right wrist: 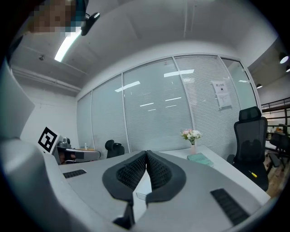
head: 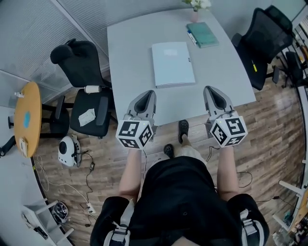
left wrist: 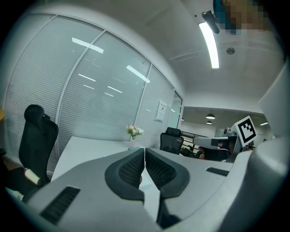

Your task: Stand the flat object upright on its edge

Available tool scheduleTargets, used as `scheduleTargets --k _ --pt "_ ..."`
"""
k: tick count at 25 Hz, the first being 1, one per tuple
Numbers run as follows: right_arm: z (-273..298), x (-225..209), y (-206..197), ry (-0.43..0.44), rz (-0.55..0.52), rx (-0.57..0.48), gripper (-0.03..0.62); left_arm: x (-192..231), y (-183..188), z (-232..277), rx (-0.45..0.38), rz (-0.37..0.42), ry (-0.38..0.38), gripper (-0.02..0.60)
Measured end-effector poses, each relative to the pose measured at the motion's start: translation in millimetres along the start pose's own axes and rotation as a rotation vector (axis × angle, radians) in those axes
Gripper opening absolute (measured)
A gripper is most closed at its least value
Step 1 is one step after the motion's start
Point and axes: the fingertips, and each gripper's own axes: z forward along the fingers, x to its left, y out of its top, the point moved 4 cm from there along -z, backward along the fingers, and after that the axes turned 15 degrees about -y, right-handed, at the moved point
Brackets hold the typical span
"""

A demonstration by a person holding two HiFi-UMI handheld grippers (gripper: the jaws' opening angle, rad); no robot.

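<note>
Head view: a pale, smooth, rectangular folder (head: 173,64) lies flat on the middle of the matte grey table (head: 130,43), with a thinner teal book (head: 202,34) beyond it. The left claw (head: 147,94) and right claw (head: 211,90) hover over the near edge, short of the folder. Their ribbed black pads (left wrist: 131,170) are pressed together with nothing between them.

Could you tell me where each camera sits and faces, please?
Head view: on the person's head, looking steeply down at the table and white folder; arms, left gripper and right gripper show.
Left gripper view: on that gripper, facing across the table; shut jaws show.
Right gripper view: the same, from the right.
Shared: all see the flowers.
</note>
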Motion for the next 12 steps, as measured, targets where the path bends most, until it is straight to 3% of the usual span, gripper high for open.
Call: scheduleTargets --k 12 --pt "104.3 -64.2 45.4 0.026 0.022 -0.027 0.018 43.2 50.5 99.0 0.0 0.046 0.032 0.026"
